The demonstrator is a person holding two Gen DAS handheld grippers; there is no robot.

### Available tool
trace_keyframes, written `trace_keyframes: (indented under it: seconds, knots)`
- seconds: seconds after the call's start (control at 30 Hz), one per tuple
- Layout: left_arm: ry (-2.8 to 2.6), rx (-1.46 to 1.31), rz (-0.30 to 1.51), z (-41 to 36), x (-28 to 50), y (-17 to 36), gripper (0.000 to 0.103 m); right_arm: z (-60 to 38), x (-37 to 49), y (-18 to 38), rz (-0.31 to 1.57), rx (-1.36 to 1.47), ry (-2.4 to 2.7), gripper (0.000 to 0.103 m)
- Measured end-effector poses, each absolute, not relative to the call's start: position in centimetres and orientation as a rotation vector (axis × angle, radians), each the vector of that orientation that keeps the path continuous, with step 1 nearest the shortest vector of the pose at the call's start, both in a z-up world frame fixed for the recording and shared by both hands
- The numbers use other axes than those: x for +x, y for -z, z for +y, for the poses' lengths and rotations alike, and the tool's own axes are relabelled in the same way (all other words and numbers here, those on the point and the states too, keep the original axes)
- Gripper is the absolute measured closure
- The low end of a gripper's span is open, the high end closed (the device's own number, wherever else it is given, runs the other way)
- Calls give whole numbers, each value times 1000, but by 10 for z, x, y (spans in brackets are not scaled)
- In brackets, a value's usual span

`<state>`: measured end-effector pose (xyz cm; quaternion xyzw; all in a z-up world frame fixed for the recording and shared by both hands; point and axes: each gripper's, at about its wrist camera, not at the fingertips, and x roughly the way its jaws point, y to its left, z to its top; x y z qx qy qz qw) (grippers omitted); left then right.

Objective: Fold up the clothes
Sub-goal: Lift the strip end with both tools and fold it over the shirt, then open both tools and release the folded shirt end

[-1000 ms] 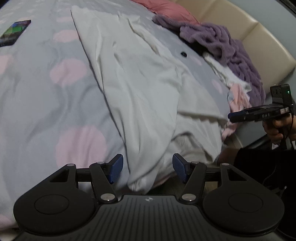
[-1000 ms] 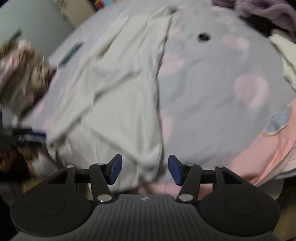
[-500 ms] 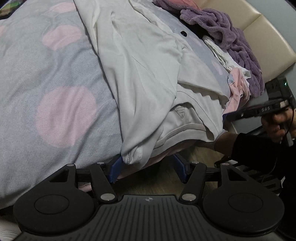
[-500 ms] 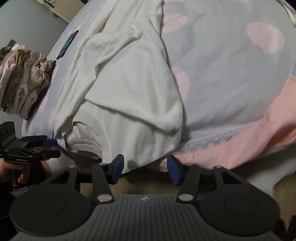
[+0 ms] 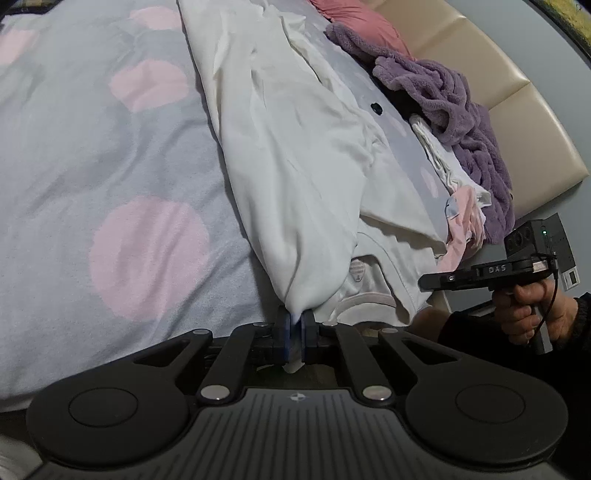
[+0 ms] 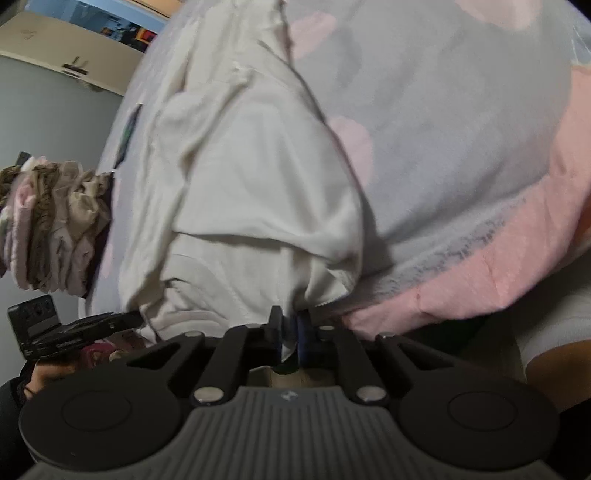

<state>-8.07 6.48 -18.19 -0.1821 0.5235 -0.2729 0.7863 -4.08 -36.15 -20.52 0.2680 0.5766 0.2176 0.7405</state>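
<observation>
**Both corners pinched, ready to lift**

The white shirt [image 5: 295, 177] lies lengthwise on the bed [image 5: 92, 155]. The left gripper [image 5: 294, 334] is clamped on one near corner; the right gripper [image 6: 289, 334] is closing on the other. Lift both evenly, keeping the edge taut.

The supporting surface is a bed [image 5: 92, 155] covered by a grey quilt with large pink dots, with a pink border band along its near edge in the right wrist view. A white garment [image 5: 295, 177] lies lengthwise down the quilt, its near end hanging over the edge, and a small dark round item [image 5: 376, 108] sits on the quilt just beside it. Toward the padded beige headboard [image 5: 517, 96] lie a purple fleece heap [image 5: 454, 110], a dusky pink pillow [image 5: 362, 22] and a strip of white and pink clothing [image 5: 458, 184]; a flat phone-like object [image 6: 127, 134] rests on the far side.
</observation>
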Motion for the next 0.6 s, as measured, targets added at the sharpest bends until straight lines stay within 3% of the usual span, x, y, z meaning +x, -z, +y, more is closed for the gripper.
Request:
trace_keyframes:
  seconds: [0.37,0.6]
  knots:
    - [534,-531,1069,122,-117,114,101,-351,-65,144,1248,671,-607,97]
    - [488,-402,1236,103,-127,168,101,-337,-81,174,1392,572,-526,97]
